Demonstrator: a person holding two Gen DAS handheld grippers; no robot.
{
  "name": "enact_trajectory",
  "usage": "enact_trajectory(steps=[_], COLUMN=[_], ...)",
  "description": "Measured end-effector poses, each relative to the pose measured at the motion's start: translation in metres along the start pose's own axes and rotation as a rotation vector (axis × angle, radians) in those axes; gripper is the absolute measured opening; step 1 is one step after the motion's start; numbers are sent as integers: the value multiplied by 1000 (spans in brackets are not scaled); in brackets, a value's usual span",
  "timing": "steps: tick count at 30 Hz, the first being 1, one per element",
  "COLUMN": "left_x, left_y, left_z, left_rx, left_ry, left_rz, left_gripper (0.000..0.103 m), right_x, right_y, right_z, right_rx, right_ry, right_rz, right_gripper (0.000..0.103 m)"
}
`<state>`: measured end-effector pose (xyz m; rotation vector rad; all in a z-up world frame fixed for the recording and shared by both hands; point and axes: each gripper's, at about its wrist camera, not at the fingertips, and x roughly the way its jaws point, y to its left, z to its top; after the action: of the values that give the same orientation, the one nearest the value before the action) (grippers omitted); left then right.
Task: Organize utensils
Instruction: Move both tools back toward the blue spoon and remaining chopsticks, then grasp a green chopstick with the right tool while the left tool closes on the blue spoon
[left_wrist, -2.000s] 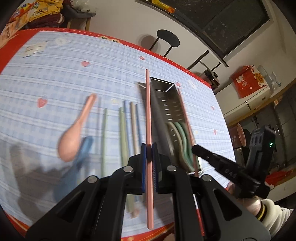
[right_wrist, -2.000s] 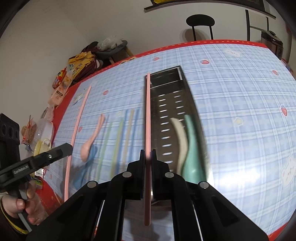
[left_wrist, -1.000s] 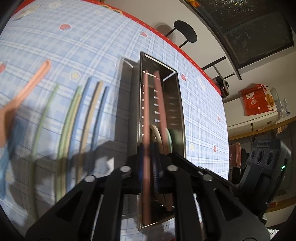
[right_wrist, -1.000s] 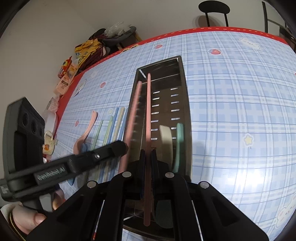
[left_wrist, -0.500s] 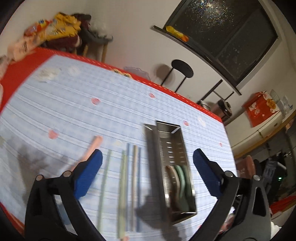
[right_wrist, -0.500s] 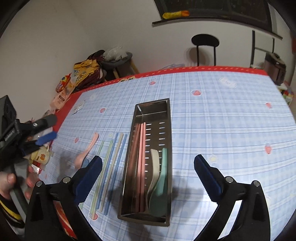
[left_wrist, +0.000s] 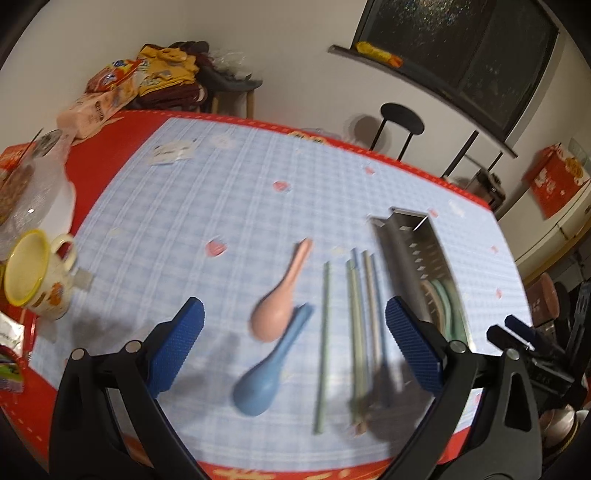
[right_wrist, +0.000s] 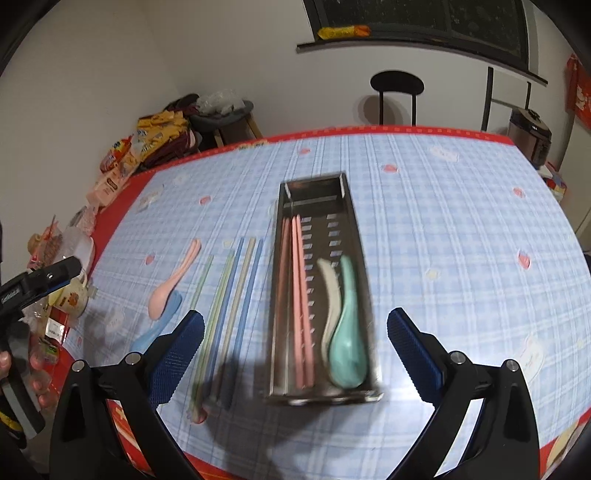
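Observation:
A steel utensil tray (right_wrist: 354, 221) lies on the blue checked tablecloth and holds two pink chopsticks (right_wrist: 301, 295), a cream spoon (right_wrist: 330, 291) and a teal spoon (right_wrist: 349, 343). The tray also shows in the left wrist view (left_wrist: 397, 251). Left of it lie several green, blue and beige chopsticks (left_wrist: 354, 314), a pink spoon (left_wrist: 282, 299) and a blue spoon (left_wrist: 273, 365). My left gripper (left_wrist: 295, 343) is open and empty above the spoons. My right gripper (right_wrist: 295, 354) is open and empty above the tray's near end.
A yellow-rimmed mug (left_wrist: 35, 273), a glass bowl (left_wrist: 33, 195) and snack packets (left_wrist: 110, 85) stand at the table's left side. A black stool (right_wrist: 397, 88) stands behind the table. The red table edge (left_wrist: 332, 469) runs close in front.
Both grippers let go of a pink chopstick each into the tray, opened wide and lifted away. My left gripper has swung left over the loose spoons and chopsticks.

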<state>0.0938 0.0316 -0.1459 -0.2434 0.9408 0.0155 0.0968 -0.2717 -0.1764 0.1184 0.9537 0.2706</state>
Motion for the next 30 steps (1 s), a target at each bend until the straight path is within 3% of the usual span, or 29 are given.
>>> enact_trajectory(steps=[6, 11, 17, 30], left_x=[2, 19, 27, 46], left_y=[23, 26, 22, 74], left_z=[-30, -53, -59, -57], left_rx=[24, 43, 107, 113], left_ry=[15, 94, 109, 142], left_rz=[108, 57, 3, 8], left_gripper=[97, 97, 97, 97], right_x=[9, 16, 32, 85], right_y=[27, 44, 67, 123], right_z=[-8, -11, -20, -31], right_rx=[-11, -16, -69, -133], right_ry=[23, 55, 139, 270], right_rz=[-26, -9, -24, 48], right_gripper=[97, 97, 95, 37])
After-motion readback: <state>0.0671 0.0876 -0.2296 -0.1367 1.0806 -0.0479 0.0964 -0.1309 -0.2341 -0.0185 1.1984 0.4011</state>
